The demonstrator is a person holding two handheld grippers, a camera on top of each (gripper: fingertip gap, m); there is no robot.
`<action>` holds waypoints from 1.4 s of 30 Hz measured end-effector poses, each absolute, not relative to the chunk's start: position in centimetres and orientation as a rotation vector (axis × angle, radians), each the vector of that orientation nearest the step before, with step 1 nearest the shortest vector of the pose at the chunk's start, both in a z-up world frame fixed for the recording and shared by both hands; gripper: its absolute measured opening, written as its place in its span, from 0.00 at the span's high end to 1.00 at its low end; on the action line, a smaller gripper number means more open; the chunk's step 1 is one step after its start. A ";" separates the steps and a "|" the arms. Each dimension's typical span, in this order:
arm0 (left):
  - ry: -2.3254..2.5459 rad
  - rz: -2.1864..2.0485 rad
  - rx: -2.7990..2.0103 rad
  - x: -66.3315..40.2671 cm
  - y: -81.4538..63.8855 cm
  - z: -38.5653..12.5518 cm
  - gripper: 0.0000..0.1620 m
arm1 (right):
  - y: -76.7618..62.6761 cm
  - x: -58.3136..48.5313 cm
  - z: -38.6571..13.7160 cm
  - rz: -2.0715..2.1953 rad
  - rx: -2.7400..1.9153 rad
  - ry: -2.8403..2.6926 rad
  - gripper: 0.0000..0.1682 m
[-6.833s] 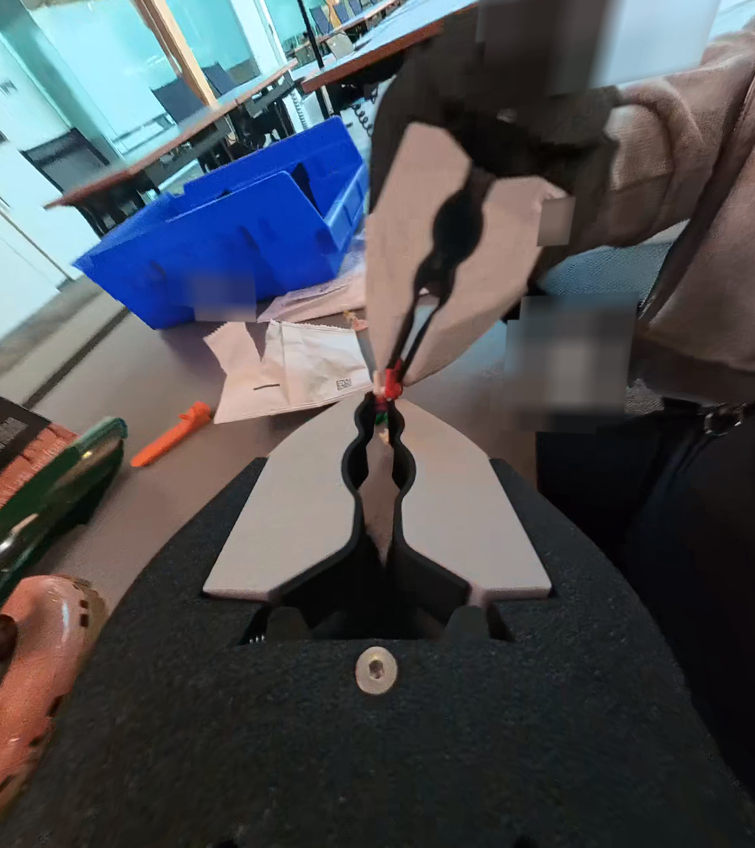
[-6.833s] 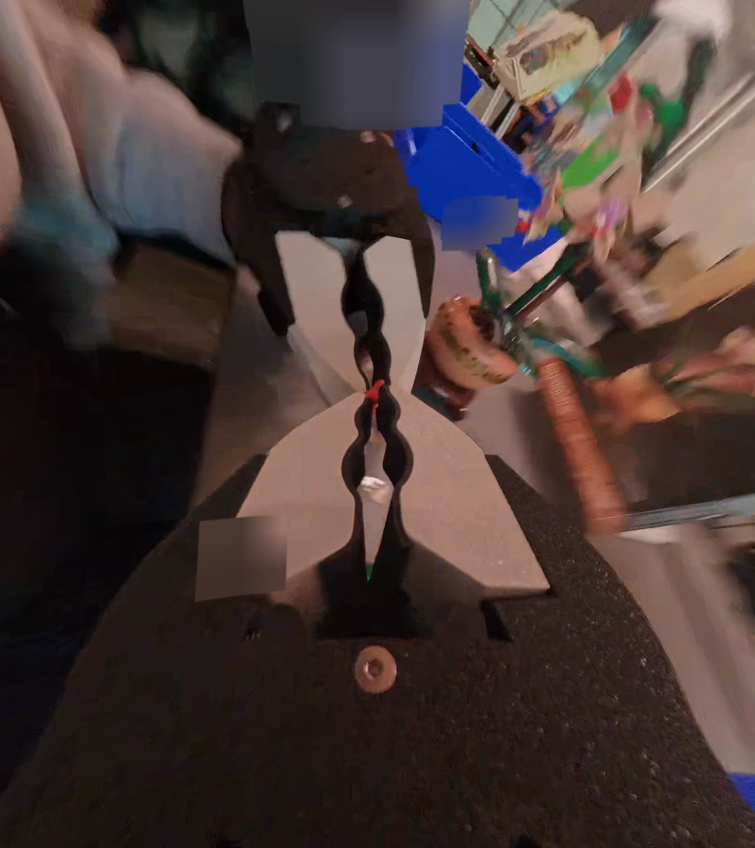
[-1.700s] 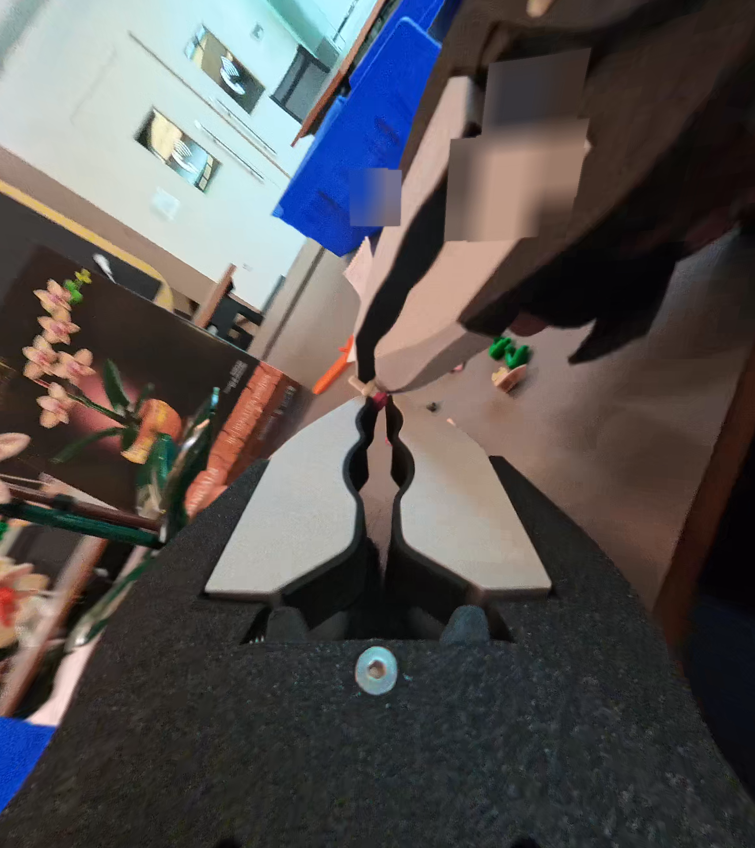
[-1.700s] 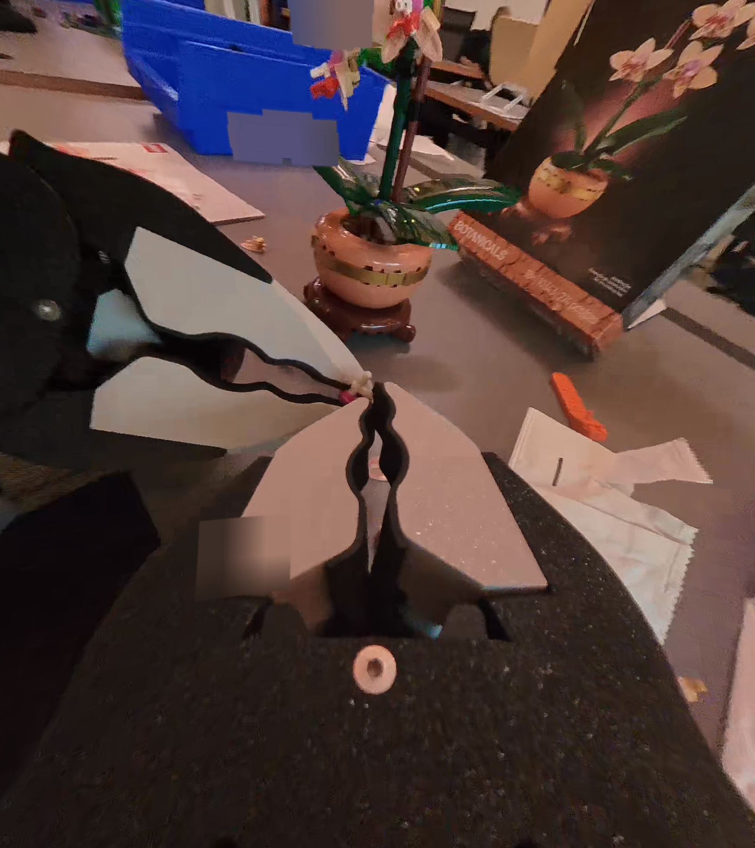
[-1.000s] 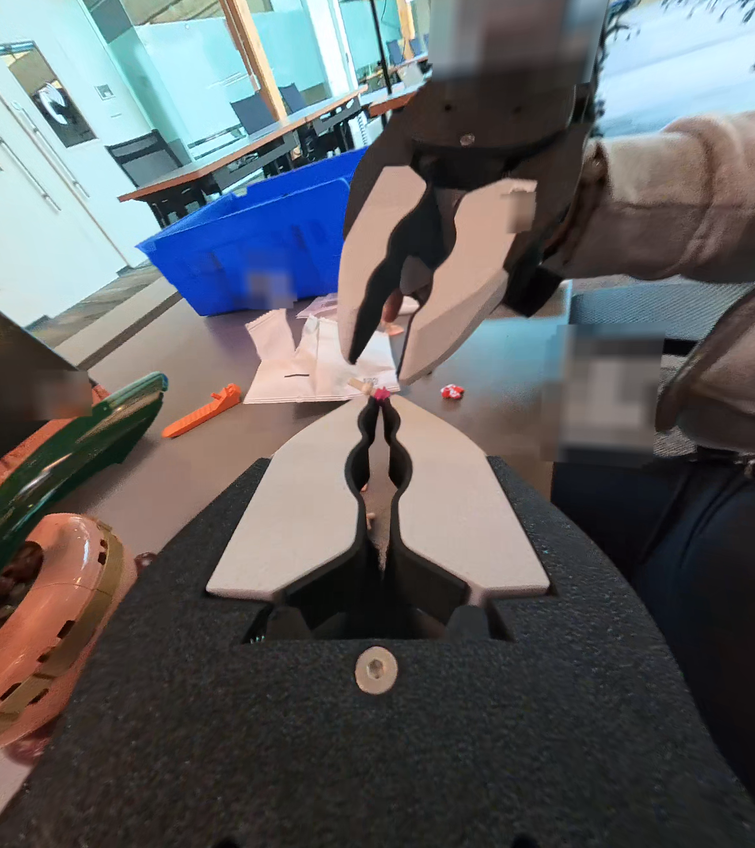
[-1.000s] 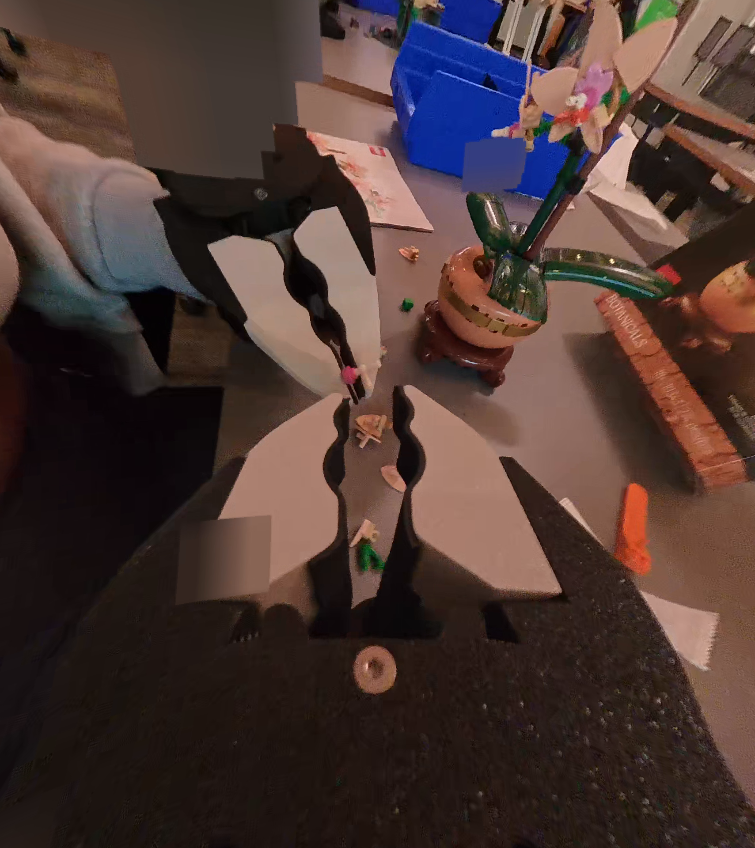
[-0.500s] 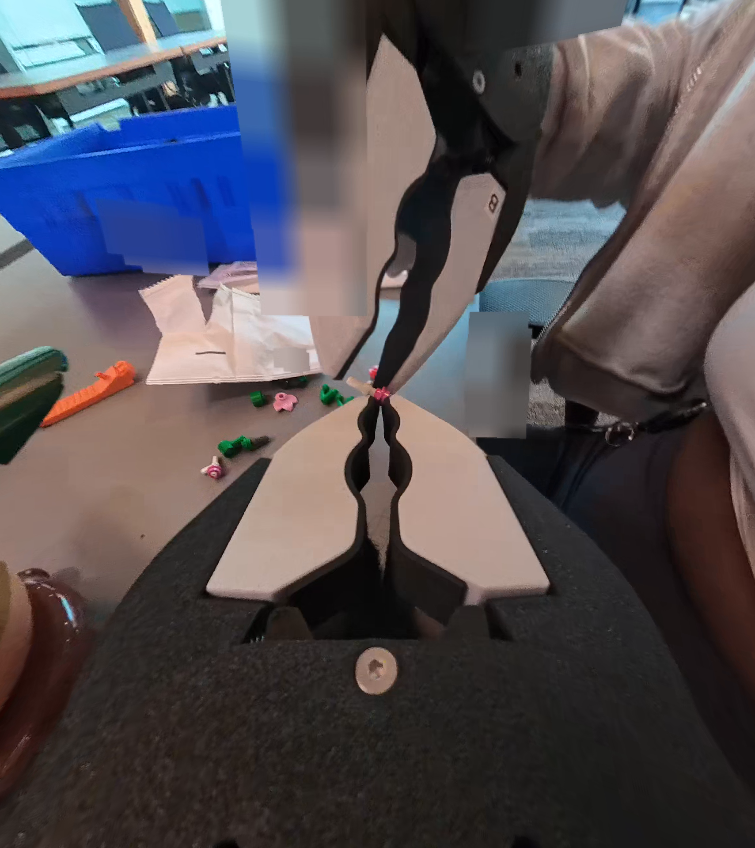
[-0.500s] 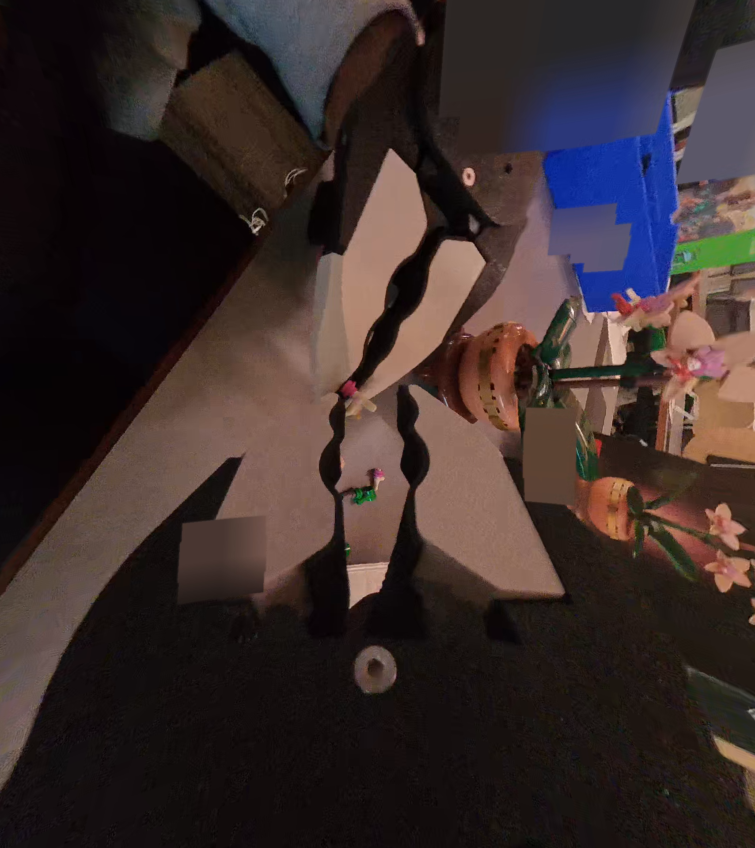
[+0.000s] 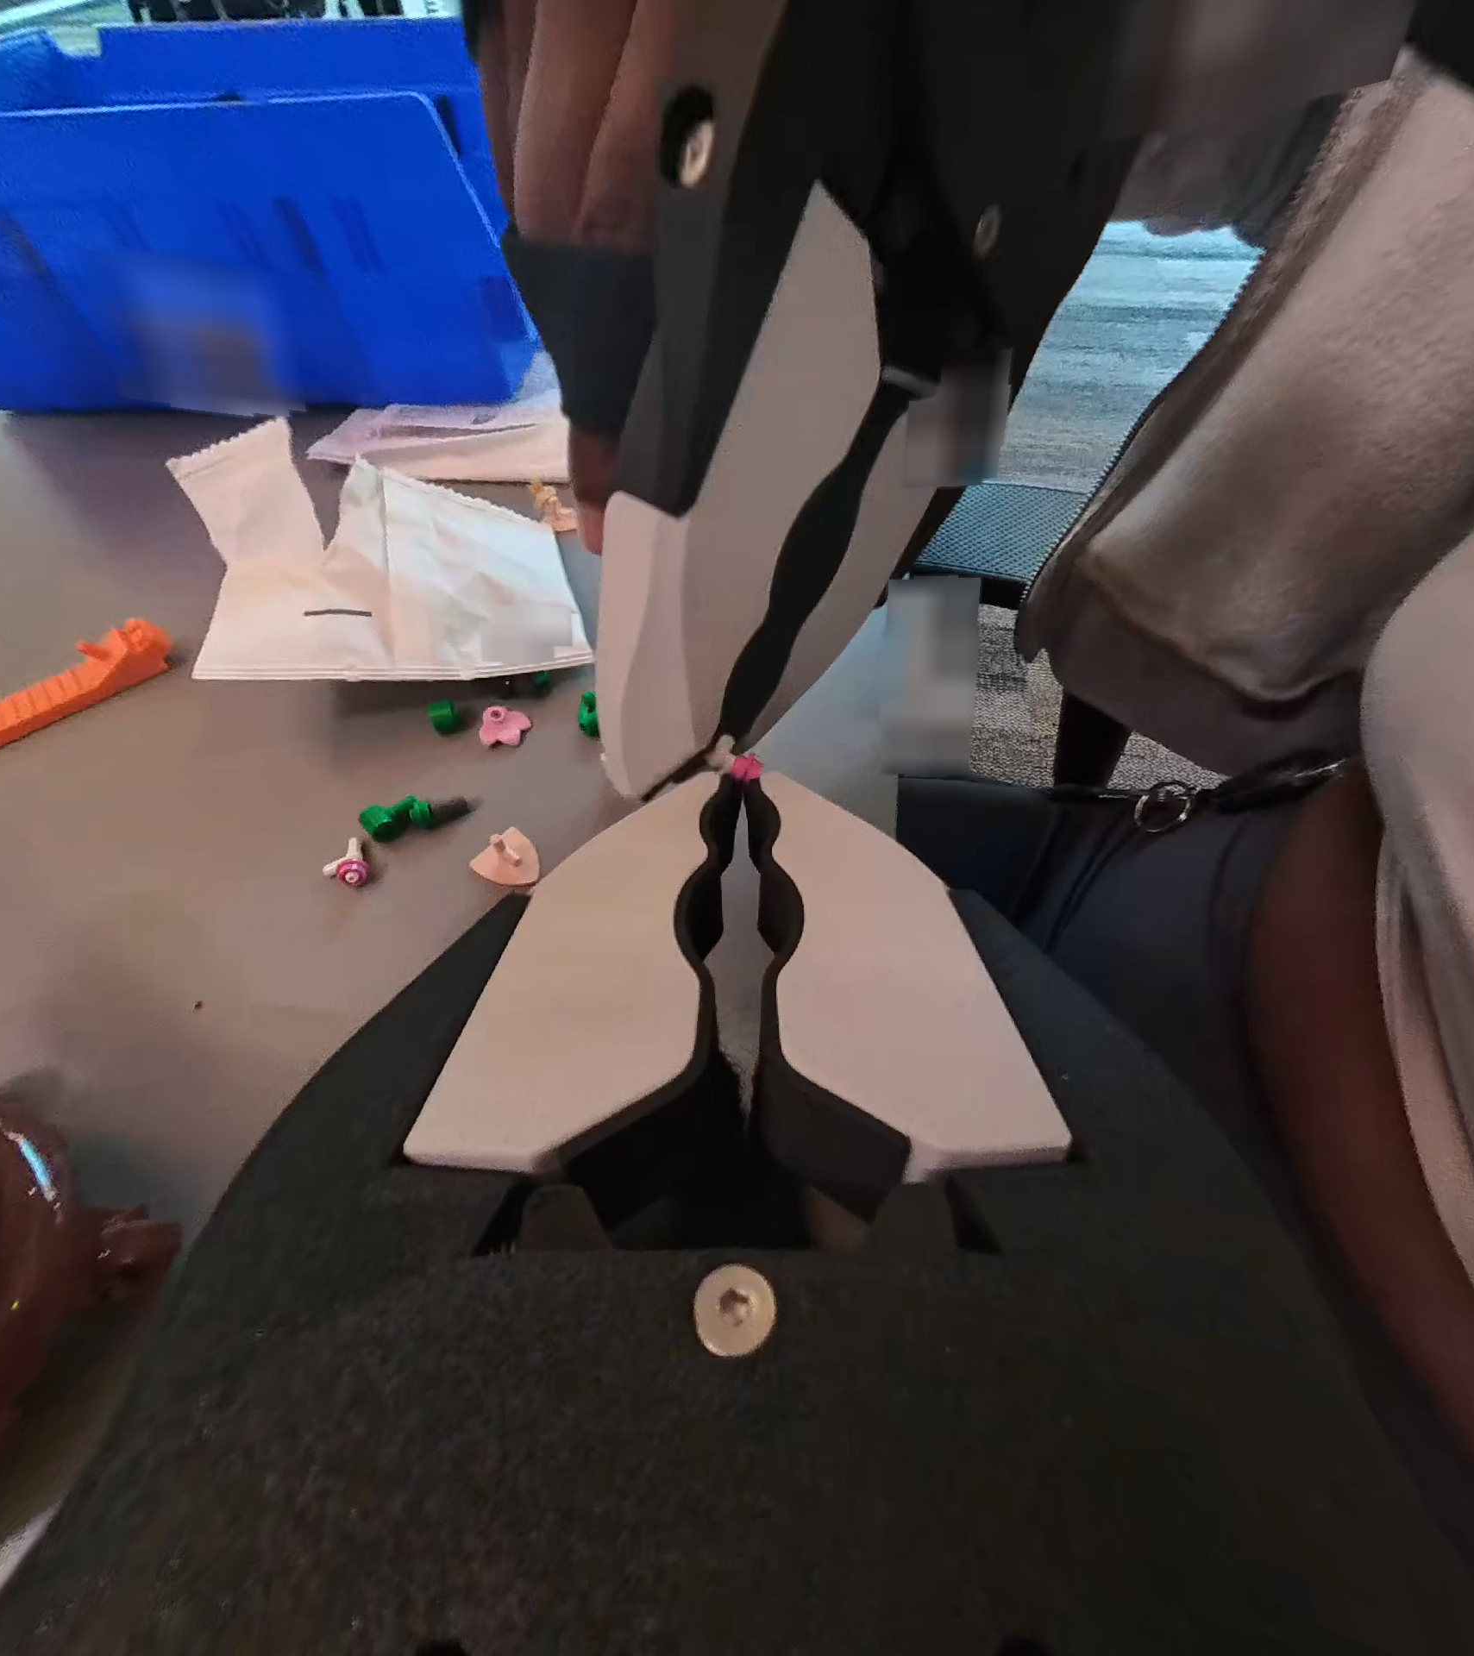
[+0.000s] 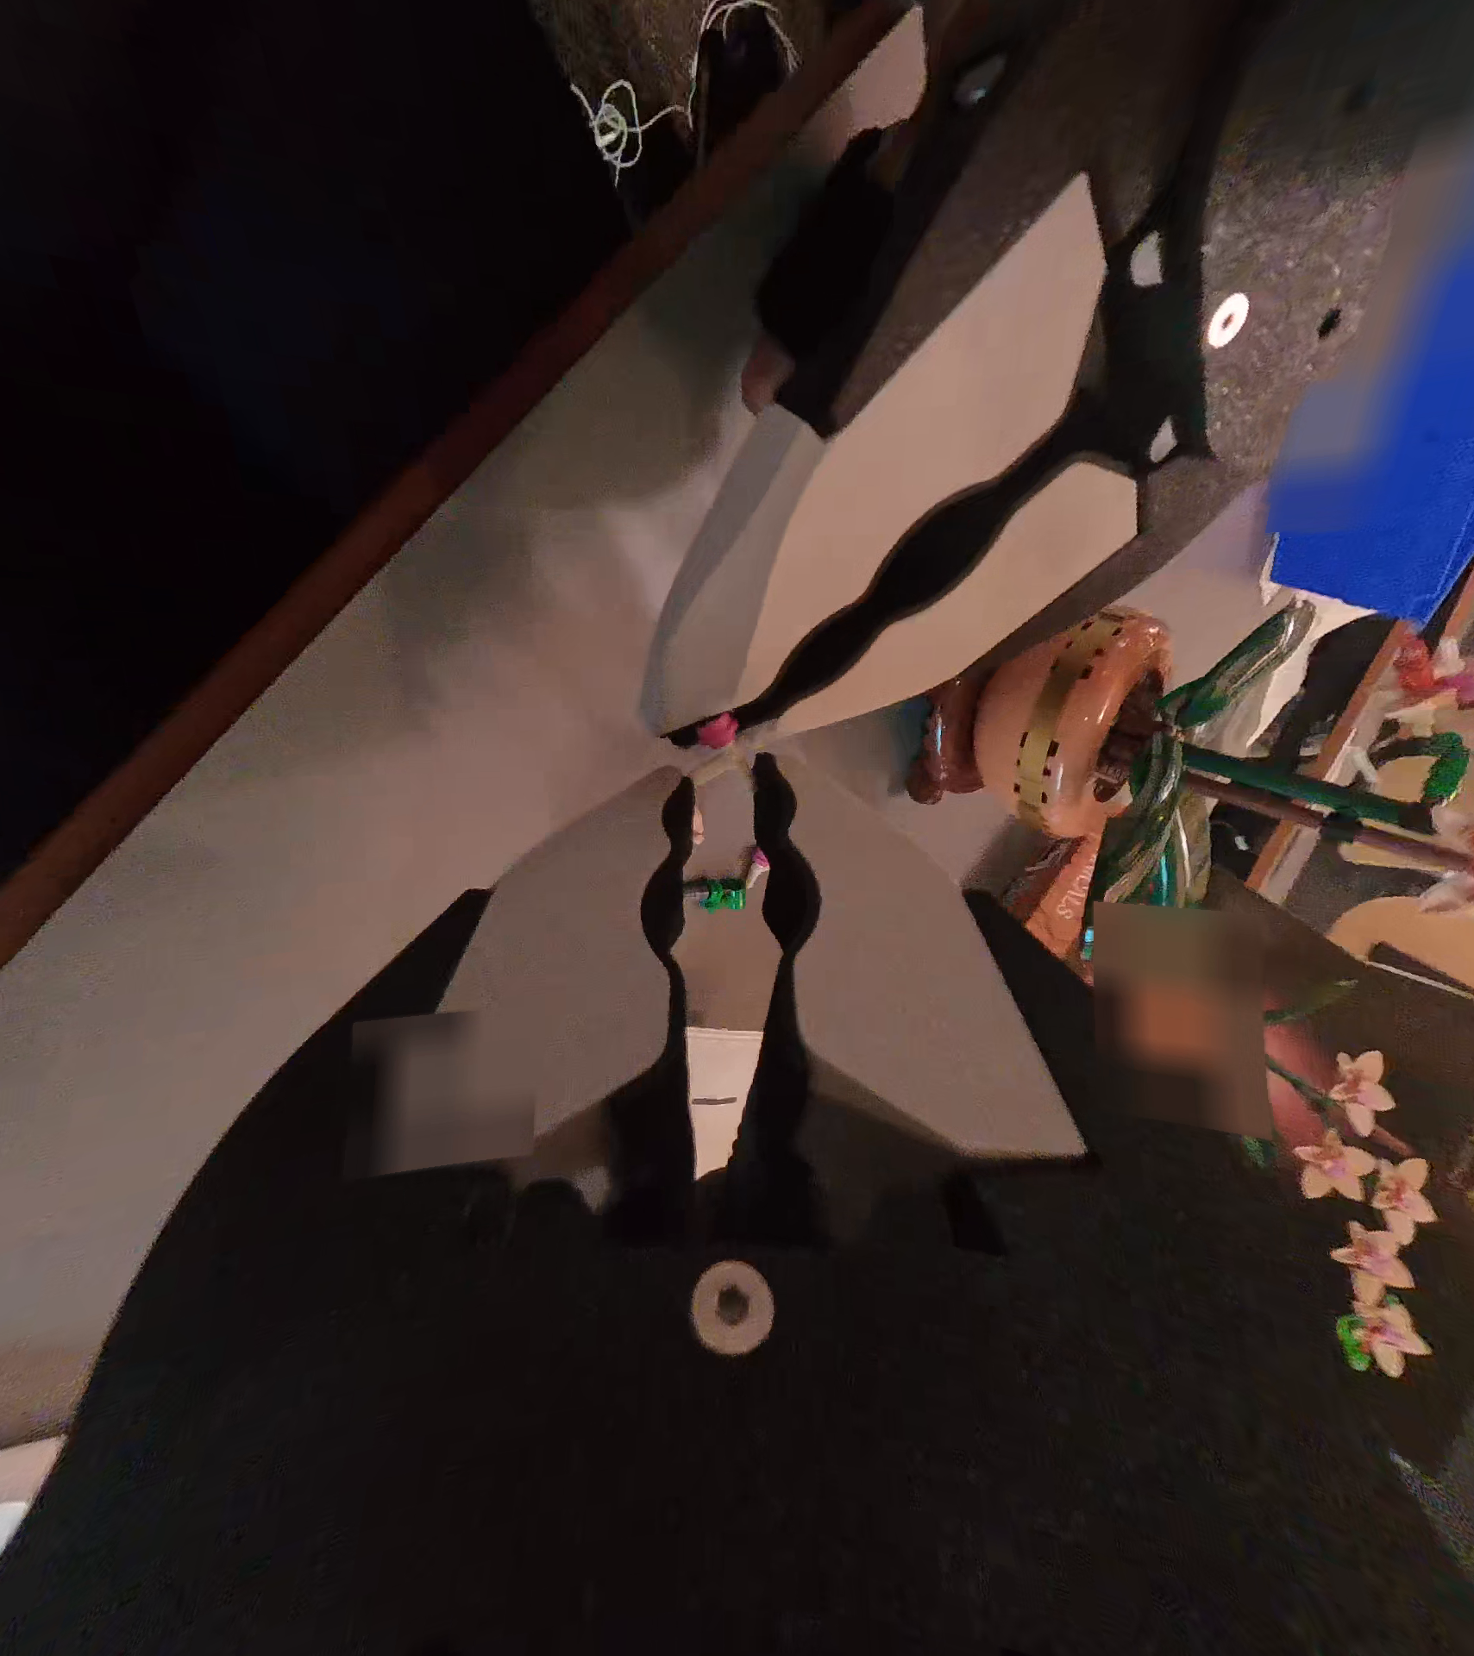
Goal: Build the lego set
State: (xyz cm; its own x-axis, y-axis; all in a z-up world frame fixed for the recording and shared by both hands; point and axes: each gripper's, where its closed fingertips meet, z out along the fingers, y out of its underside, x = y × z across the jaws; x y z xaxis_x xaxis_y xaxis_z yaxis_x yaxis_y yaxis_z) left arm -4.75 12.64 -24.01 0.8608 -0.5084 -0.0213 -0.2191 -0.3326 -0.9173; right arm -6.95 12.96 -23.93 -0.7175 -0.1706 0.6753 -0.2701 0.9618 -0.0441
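My left gripper [image 9: 737, 781] is shut on a tiny magenta piece [image 9: 746, 767] at its very tips, above the grey table. My right gripper [image 9: 702, 762] comes down from above, tip to tip with the left. In the right wrist view my right gripper [image 10: 719, 775] holds a small cream piece [image 10: 719, 768] across its tips. The cream piece touches the magenta piece [image 10: 713, 730], which is held by the left gripper [image 10: 719, 728] coming in from the upper right. The partly built orchid in its tan pot [image 10: 1064, 717] stands just beyond.
Loose pieces lie on the table: a green one [image 9: 397, 815], a pink flower [image 9: 504, 726], a peach petal [image 9: 504, 865]. White bags [image 9: 392, 591], an orange separator [image 9: 61, 690] and a blue bin [image 9: 177, 224] sit behind. The set's box [image 10: 1342, 1210] is at the right. The table edge [image 10: 357, 556] is close. Only a small space, under 4 cm, lies between the two pairs of fingers. From the right gripper's tips to the peach petal [image 9: 504, 865] is close to 7 cm.
The two grippers have come together tip to tip. The right gripper has closed from open onto the cream piece next to the magenta piece. Both views have tilted down toward the table.
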 end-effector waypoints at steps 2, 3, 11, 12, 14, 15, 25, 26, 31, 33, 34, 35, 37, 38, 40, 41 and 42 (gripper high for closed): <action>0.528 -0.319 -1.943 -5.1 12.6 -24.3 0.99 | 13.0 -6.8 -23.7 0.244 0.234 -2.417 0.85; 0.517 -0.324 -1.944 -5.2 12.6 -24.2 0.99 | 13.2 -6.8 -23.5 0.245 0.217 -2.418 0.83; 0.515 -0.324 -1.971 -5.0 12.8 -24.6 0.99 | 12.3 -6.3 -23.8 0.309 0.225 -2.469 0.83; 0.516 -0.321 -1.974 -5.0 12.8 -24.6 0.99 | 12.2 -6.4 -23.8 0.304 0.223 -2.471 0.83; 0.515 -0.322 -1.975 -4.9 12.8 -24.6 0.99 | 12.3 -6.6 -23.9 0.265 0.236 -2.466 0.84; 0.517 -0.325 -1.976 -4.9 12.8 -24.6 0.99 | 12.3 -6.6 -23.9 0.247 0.250 -2.461 0.85; 0.520 -0.314 -1.987 -5.0 12.8 -24.8 1.00 | 12.7 -6.7 -24.0 0.220 0.240 -2.465 0.98; 0.523 -0.307 -1.982 -4.9 12.9 -24.8 1.00 | 12.8 -6.8 -24.0 0.214 0.217 -2.462 0.98; 0.552 -0.267 -1.993 -4.9 12.9 -25.1 1.00 | 13.2 -6.5 -24.8 0.210 0.180 -2.481 0.99; 0.540 -0.268 -1.972 -5.0 12.9 -24.8 1.00 | 13.8 -6.8 -25.1 0.228 0.090 -2.489 0.99; 0.525 -0.262 -1.966 -5.2 13.0 -24.7 0.98 | 13.9 -7.0 -24.9 0.270 0.035 -2.483 0.99; 0.507 -0.244 -1.960 -5.5 13.1 -24.5 0.95 | 14.0 -7.2 -24.7 0.320 -0.038 -2.472 0.99; 0.482 -0.156 -1.932 -6.4 13.4 -24.1 0.90 | 14.6 -7.6 -24.3 0.416 -0.210 -2.441 0.99; 0.493 -0.083 -1.901 -6.8 13.5 -23.7 0.87 | 14.9 -7.8 -24.1 0.480 -0.327 -2.421 0.99; 0.551 0.115 -1.795 -7.2 13.8 -22.2 0.85 | 15.2 -7.8 -24.1 0.664 -0.596 -2.402 0.99; 0.575 0.215 -1.748 -7.3 13.9 -21.5 0.86 | 15.2 -7.7 -24.1 0.762 -0.715 -2.387 0.99; 0.596 0.289 -1.725 -7.4 14.0 -21.1 0.89 | 15.1 -7.6 -24.1 0.851 -0.819 -2.376 0.99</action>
State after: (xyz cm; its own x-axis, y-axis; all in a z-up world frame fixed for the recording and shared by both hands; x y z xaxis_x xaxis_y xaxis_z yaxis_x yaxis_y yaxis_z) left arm -7.35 13.97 -21.13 0.8364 -0.2329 -0.4962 -0.5339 -0.1407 -0.8338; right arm -7.62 15.15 -24.11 -0.7037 0.6709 0.2339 0.3700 0.6271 -0.6855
